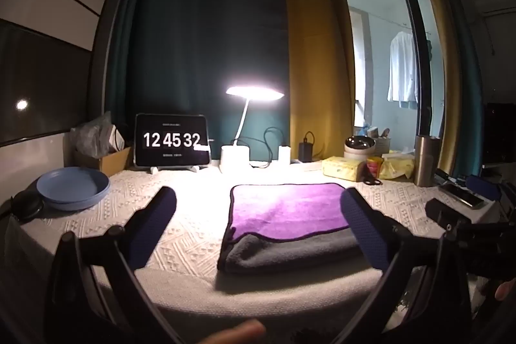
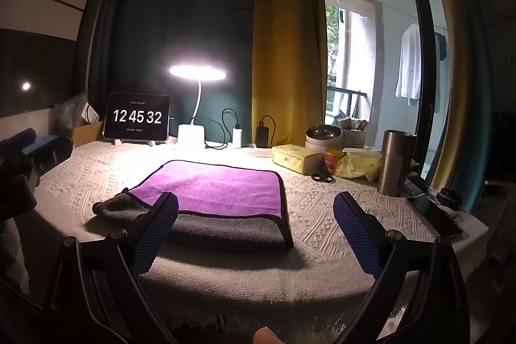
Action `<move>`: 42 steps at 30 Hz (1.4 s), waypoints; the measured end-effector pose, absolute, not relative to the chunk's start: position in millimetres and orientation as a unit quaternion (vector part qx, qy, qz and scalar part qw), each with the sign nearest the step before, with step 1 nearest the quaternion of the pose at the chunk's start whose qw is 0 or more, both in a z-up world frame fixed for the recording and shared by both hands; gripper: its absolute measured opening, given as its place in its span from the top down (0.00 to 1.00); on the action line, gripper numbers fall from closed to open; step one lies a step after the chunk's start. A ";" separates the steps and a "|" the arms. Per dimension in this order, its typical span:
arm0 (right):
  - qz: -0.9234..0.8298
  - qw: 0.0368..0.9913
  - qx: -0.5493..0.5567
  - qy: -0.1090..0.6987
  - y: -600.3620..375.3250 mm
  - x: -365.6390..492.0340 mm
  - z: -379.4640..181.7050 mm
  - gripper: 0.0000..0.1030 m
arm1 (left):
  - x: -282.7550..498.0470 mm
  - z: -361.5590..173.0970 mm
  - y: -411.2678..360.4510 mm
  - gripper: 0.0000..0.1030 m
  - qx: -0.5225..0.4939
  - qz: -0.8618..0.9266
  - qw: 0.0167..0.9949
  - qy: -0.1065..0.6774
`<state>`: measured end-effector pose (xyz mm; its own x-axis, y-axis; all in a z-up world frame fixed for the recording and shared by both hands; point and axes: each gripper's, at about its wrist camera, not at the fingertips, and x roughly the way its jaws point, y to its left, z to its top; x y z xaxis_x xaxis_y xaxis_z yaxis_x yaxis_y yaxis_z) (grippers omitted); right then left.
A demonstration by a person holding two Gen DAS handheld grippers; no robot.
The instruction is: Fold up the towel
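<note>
A folded towel [image 1: 287, 215], purple on top with grey layers at its near edge, lies on the white patterned tablecloth [image 1: 190, 234]. It also shows in the right wrist view [image 2: 219, 192], with a grey corner sticking out at its left. My left gripper [image 1: 258, 199] is open and empty, above the table just short of the towel's near left side. My right gripper [image 2: 256, 202] is open and empty, near the towel's near right corner. The right gripper's body shows at the right edge of the left wrist view [image 1: 451, 218].
A blue plate [image 1: 72, 187] sits at the left. A tablet clock [image 1: 172, 140] and a lit desk lamp [image 1: 248, 105] stand at the back. Yellow tissue packs [image 2: 296, 158], scissors [image 2: 322, 177], a steel tumbler [image 2: 396, 162] and a phone [image 1: 461, 195] sit at the right.
</note>
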<state>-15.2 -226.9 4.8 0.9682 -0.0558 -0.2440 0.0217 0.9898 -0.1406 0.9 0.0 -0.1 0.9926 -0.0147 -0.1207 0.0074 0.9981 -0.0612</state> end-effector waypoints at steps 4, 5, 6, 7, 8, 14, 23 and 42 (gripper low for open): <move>-0.019 0.989 -0.070 0.126 -227.6 -15.6 4.7 0.04 | 3.3 -0.8 -0.3 0.01 -0.027 -0.019 0.997 0.069; -0.019 0.989 -0.070 0.126 -227.7 -16.4 5.2 0.04 | 3.1 -0.4 0.2 0.01 -0.028 -0.019 0.997 0.068; -0.019 0.989 -0.070 0.125 -225.1 -15.3 3.1 0.04 | 2.8 0.0 0.5 0.01 -0.027 -0.019 0.997 0.067; -0.019 0.989 -0.071 0.124 -224.0 -15.9 3.7 0.04 | 2.4 0.4 1.0 0.01 -0.027 -0.019 0.997 0.066; -0.019 0.989 -0.071 0.125 -224.1 -14.6 2.7 0.04 | 2.0 0.8 1.4 0.01 -0.027 -0.020 0.997 0.065; -0.016 0.989 -0.069 0.131 -225.3 -12.2 2.4 0.04 | 2.0 1.2 9.0 0.01 -0.030 -0.007 0.997 0.067; -0.013 0.989 -0.068 0.133 -226.6 -13.3 0.6 0.04 | 1.3 -0.4 2.6 0.01 -0.027 -0.005 0.997 0.068; -0.008 0.988 -0.064 0.143 -226.4 -10.8 -4.6 0.04 | 5.2 -4.9 -0.3 0.01 -0.027 -0.001 0.996 0.081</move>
<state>-10.8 -226.4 -4.6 0.9589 -0.0348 -0.2816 -0.0016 0.9918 -0.1279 5.2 -0.3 -4.9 0.9867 -0.0068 -0.1621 -0.0022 0.9985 -0.0547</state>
